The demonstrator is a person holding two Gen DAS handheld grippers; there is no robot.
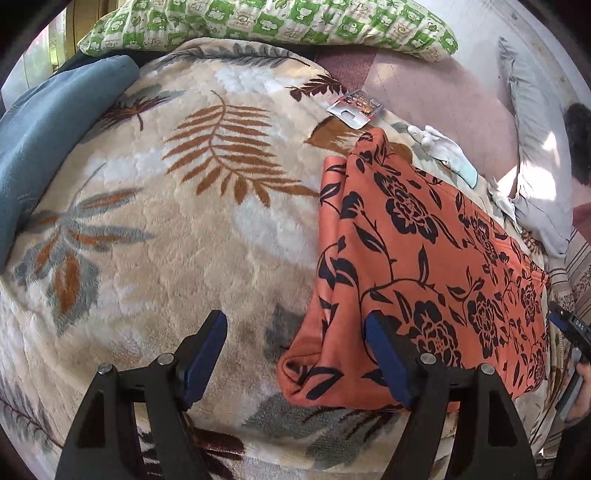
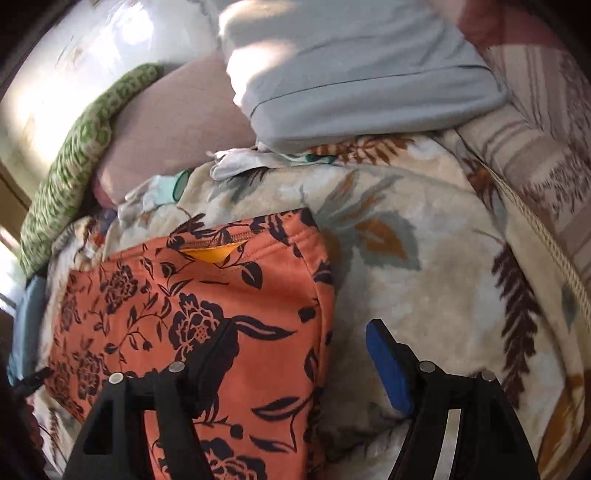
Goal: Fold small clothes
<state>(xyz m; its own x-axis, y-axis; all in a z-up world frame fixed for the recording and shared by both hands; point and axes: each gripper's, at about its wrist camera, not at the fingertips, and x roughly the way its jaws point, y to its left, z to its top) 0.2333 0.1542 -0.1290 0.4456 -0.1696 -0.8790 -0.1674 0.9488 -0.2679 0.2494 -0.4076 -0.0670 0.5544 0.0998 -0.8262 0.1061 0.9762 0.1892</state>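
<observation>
An orange garment with a black flower print (image 1: 424,258) lies folded on a cream leaf-patterned blanket (image 1: 166,221). My left gripper (image 1: 295,332) is open, just above the garment's near left corner, holding nothing. In the right wrist view the same garment (image 2: 192,325) lies at the left, with its zip and yellow lining showing at the far edge. My right gripper (image 2: 299,339) is open over the garment's right edge, its left finger above the cloth and its right finger above the blanket (image 2: 424,258). The right gripper also shows at the right edge of the left wrist view (image 1: 569,325).
A green checked pillow (image 1: 266,22) lies at the far edge and a blue blanket (image 1: 48,129) at the left. A small card packet (image 1: 354,107) and white gloves (image 1: 443,147) lie beyond the garment. A grey pillow (image 2: 351,74) lies behind.
</observation>
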